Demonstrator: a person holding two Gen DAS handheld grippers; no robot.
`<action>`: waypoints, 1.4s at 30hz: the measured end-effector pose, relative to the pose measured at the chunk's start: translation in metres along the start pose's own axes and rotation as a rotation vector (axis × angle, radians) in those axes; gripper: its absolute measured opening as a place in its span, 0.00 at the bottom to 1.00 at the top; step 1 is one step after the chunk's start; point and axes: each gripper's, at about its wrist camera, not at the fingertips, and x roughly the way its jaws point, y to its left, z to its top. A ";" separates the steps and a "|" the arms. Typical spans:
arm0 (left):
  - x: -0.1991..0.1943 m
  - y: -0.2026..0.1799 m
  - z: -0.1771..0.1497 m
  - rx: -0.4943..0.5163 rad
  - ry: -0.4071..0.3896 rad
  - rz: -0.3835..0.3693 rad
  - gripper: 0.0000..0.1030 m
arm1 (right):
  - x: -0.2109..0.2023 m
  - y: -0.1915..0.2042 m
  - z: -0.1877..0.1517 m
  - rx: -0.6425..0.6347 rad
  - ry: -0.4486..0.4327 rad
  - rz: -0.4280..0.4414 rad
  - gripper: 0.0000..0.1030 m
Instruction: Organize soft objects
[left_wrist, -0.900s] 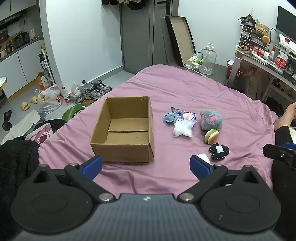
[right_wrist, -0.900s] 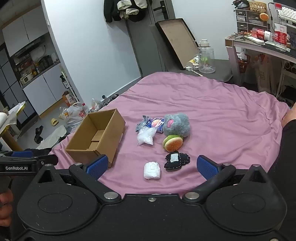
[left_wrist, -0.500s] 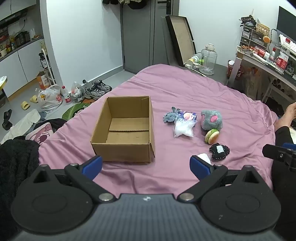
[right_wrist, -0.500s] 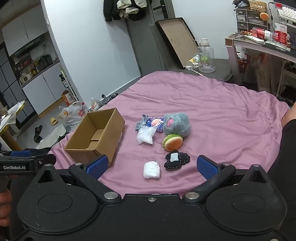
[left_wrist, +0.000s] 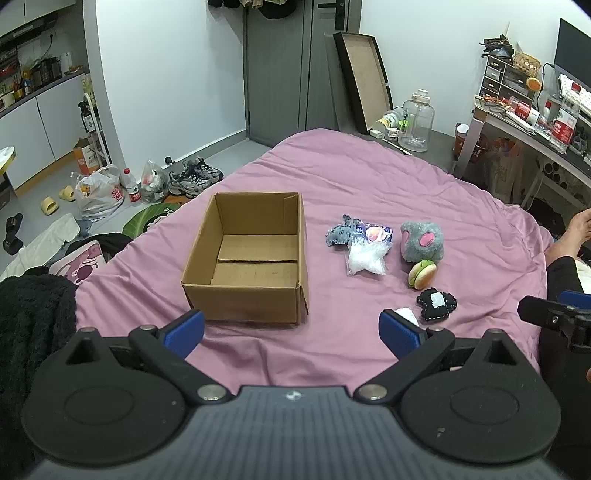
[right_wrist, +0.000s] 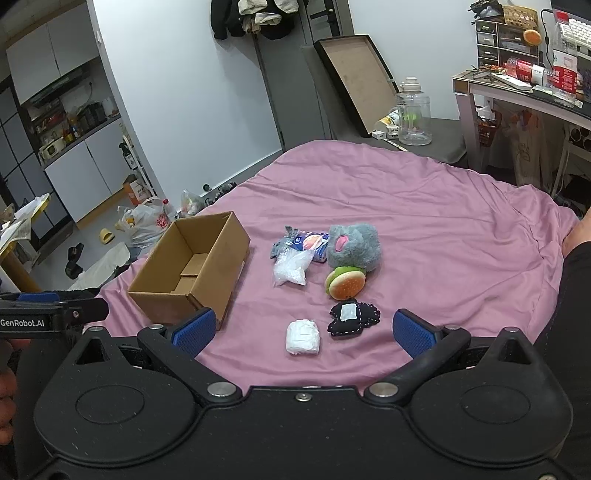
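Left gripper (left_wrist: 291, 330) is held wide open, nothing gripped, above the pink bedspread (left_wrist: 369, 184) near the open cardboard box (left_wrist: 255, 258). Soft toys are clustered right of the box: grey plush (right_wrist: 354, 245), burger plush (right_wrist: 345, 282), black pad (right_wrist: 352, 317), white bundle (right_wrist: 303, 336). Right gripper (right_wrist: 303, 330) is spread wide, empty, with nothing touched.

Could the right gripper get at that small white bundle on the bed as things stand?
Probably yes. The right gripper has its jaws wide open and holds nothing, and the white bundle lies just ahead between them on the pink bedspread. The black patch toy sits close beside it but apart.
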 end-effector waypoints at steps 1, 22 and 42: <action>0.000 0.000 0.000 0.000 -0.001 0.000 0.97 | 0.000 0.000 0.000 0.000 0.001 -0.001 1.00; 0.000 -0.003 0.004 0.000 -0.009 -0.006 0.97 | 0.005 -0.001 0.000 0.004 0.016 -0.012 1.00; -0.002 -0.008 0.005 -0.002 -0.001 -0.010 0.97 | 0.006 0.000 -0.001 -0.002 0.016 -0.033 1.00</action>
